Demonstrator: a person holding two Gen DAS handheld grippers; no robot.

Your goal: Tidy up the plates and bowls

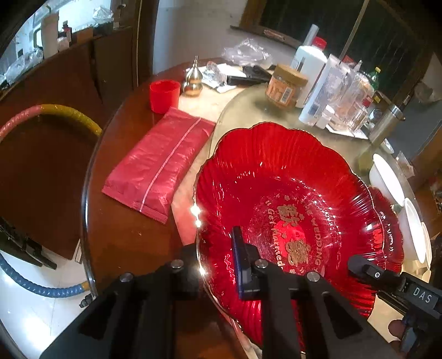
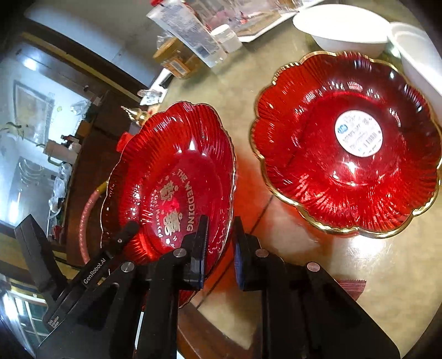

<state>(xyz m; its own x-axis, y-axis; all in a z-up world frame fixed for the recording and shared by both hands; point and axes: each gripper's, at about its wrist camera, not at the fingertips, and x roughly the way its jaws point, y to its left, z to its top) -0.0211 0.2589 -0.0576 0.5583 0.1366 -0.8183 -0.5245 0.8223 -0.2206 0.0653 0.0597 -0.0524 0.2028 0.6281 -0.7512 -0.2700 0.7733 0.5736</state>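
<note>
We see a red scalloped glass plate [image 1: 290, 198] with a gilt rim and gold wedding lettering, resting on the glass turntable [image 1: 248, 110] of the surface. Our left gripper [image 1: 218, 265] and right gripper [image 2: 219, 248] each have their jaws nearly closed, pinching its near rim. A second red plate [image 2: 345, 143] lies beside it; white bowls [image 2: 342, 24] are cut off at the frame edge.
</note>
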